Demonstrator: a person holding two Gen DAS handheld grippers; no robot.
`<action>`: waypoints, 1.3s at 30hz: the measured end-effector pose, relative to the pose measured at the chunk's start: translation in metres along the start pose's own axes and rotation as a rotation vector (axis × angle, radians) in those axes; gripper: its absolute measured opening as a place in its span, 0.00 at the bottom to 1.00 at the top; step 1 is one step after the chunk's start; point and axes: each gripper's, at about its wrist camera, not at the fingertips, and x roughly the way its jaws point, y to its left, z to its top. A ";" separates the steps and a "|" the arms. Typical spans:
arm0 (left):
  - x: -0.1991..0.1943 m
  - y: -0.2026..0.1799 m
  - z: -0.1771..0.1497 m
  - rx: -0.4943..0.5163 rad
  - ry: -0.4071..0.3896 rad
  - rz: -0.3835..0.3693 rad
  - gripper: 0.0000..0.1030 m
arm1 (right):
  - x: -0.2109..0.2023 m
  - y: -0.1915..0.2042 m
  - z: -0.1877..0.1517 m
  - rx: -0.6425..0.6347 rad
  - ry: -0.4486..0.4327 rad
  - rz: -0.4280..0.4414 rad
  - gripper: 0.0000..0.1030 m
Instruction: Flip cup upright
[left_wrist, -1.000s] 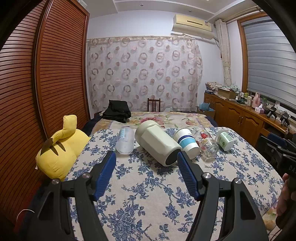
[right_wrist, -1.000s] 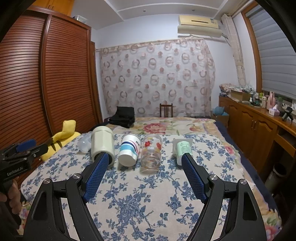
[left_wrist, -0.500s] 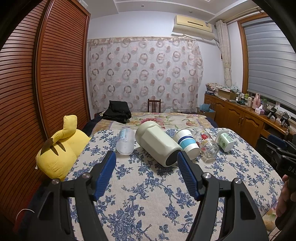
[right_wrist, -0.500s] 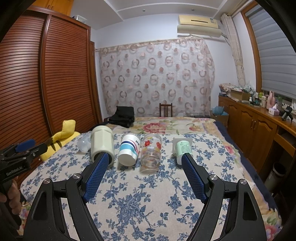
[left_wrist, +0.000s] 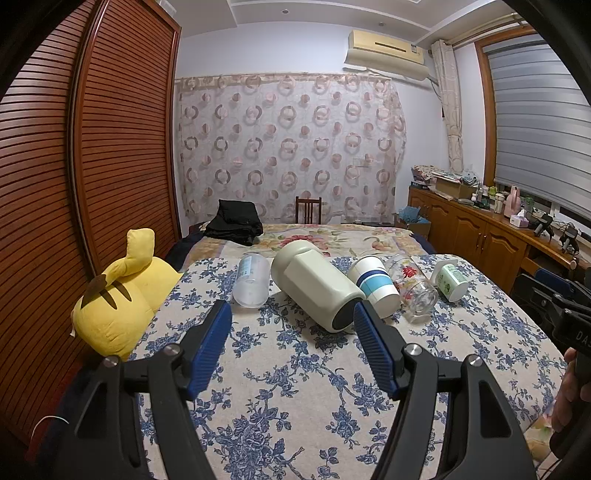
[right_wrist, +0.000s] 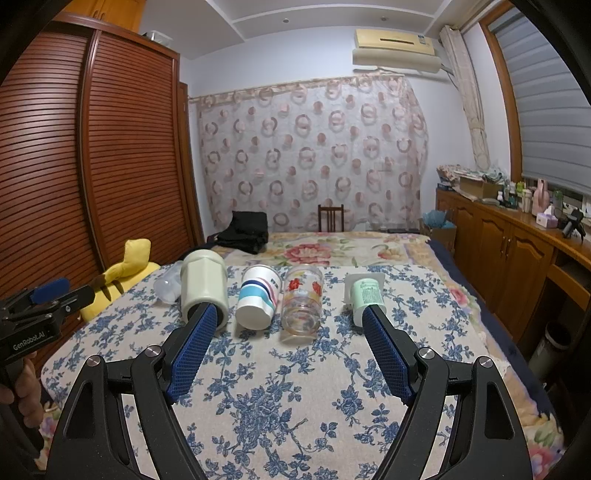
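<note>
Several cups lie on their sides in a row on the blue-flowered bedspread (right_wrist: 280, 398): a frosted clear cup (left_wrist: 251, 278), a large pale green cup (left_wrist: 314, 286) (right_wrist: 203, 286), a white cup with blue stripes (left_wrist: 375, 284) (right_wrist: 256, 299), a glass with red flowers (left_wrist: 415, 288) (right_wrist: 301, 301), and a small green cup (left_wrist: 450, 281) (right_wrist: 365, 297). My left gripper (left_wrist: 291, 317) is open and empty, short of the pale green cup. My right gripper (right_wrist: 290, 325) is open and empty, short of the striped cup and the glass.
A yellow plush toy (left_wrist: 122, 299) lies at the bed's left edge by the wooden wardrobe (left_wrist: 74, 184). Black clothing (left_wrist: 234, 223) sits at the far end of the bed. Wooden cabinets (right_wrist: 517, 254) run along the right wall.
</note>
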 end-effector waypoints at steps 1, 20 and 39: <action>0.000 0.000 0.000 0.000 0.000 0.000 0.67 | 0.000 0.000 0.000 0.000 0.000 -0.001 0.81; 0.000 0.000 0.000 0.000 -0.004 -0.001 0.67 | -0.001 -0.003 0.001 -0.002 -0.005 -0.003 0.81; 0.007 -0.007 -0.003 -0.001 0.018 -0.011 0.67 | -0.005 -0.012 0.001 0.007 0.005 -0.010 0.81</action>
